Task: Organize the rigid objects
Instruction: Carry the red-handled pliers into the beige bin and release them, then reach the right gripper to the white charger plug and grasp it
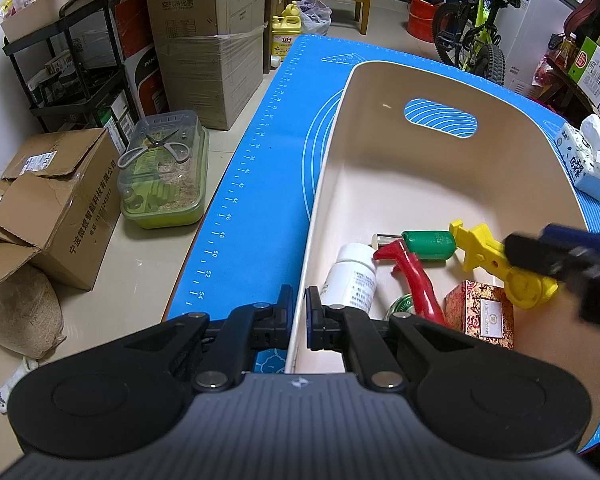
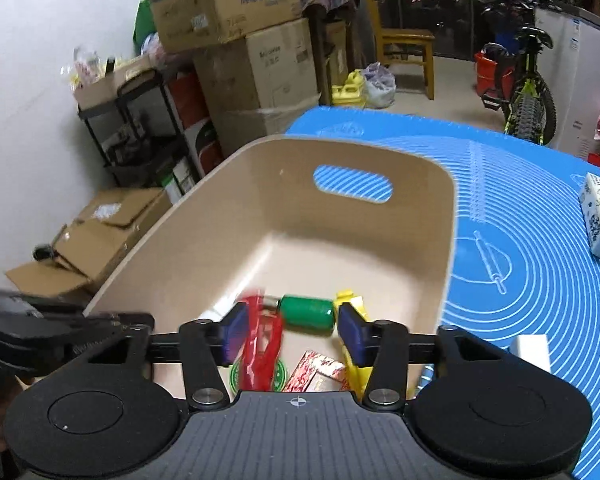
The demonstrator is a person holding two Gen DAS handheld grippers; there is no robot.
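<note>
The left gripper (image 1: 299,312) clamps its jaws on the beige bin's (image 1: 380,168) near-left wall, likely steadying it. The right gripper (image 2: 292,330) hovers with jaws apart over the toys (image 1: 428,264) gathered at the bin's near end. Beneath lies the blue-matted bench (image 1: 260,168); far off, cardboard boxes (image 1: 212,40) and a bicycle (image 1: 480,28).

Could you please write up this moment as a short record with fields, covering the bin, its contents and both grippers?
container: beige bin on blue mat
contents: white bottle, red tool, green cylinder, yellow tool, patterned box, green round lid, partly hidden
left gripper: shut on the bin's left wall
right gripper: open, above the items in the bin, holding nothing
outside bin: tissue pack on the mat, to the right
</note>
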